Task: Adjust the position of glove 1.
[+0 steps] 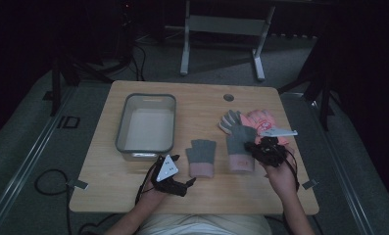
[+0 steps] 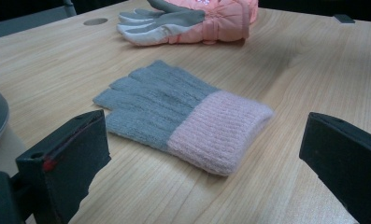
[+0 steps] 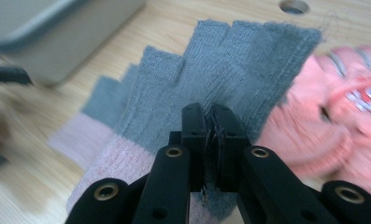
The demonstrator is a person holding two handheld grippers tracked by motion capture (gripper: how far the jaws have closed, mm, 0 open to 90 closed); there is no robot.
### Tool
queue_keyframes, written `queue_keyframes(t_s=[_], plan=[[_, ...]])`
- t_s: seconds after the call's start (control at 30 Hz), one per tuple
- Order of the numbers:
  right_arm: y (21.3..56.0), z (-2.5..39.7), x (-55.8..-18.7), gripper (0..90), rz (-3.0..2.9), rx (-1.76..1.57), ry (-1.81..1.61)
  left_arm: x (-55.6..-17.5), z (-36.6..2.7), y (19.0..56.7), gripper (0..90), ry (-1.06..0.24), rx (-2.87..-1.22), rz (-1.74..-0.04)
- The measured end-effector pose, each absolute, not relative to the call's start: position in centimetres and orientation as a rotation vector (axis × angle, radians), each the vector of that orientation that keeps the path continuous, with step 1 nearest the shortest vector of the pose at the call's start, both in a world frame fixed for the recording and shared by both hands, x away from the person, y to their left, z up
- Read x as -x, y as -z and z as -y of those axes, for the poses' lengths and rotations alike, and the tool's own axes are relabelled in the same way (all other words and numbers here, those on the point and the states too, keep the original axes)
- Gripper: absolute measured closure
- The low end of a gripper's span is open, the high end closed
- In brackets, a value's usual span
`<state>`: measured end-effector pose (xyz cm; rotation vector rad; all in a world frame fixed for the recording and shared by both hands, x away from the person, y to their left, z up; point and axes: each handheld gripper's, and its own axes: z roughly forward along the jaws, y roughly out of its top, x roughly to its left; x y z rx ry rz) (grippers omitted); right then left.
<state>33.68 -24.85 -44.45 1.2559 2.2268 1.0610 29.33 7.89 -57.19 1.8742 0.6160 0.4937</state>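
A: High view just has the right tool (image 1: 258, 147) over a grey glove (image 1: 241, 142). Pinching it?

B: Yep, right gripper view shows jaws clamped on knit. Left tool (image 1: 187, 184) gapes wide, second glove (image 2: 183, 114) flat on counter (image 2: 276, 60) just ahead.

The light wooden surface (image 1: 133, 191) carries a grey tub (image 1: 146, 123) at ten o'clock, a grey-and-pink knit glove (image 1: 201, 157) near the centre, and a padded pink glove (image 1: 258, 119) at two o'clock.
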Motion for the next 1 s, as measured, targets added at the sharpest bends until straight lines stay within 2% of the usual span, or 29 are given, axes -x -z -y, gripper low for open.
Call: queue_keyframes(t_s=[0.53, 1.0], plan=[[43.4, 18.9, -35.4, 85.1, -2.156, -1.312, -1.146, -29.3, -7.8, 57.2, 1.1, -0.501, -1.877, -0.615], [47.5, 14.4, -36.1, 85.0, -2.294, -1.318, -1.108, -29.4, -7.9, 57.2, 1.1, -0.492, -1.875, -0.626]])
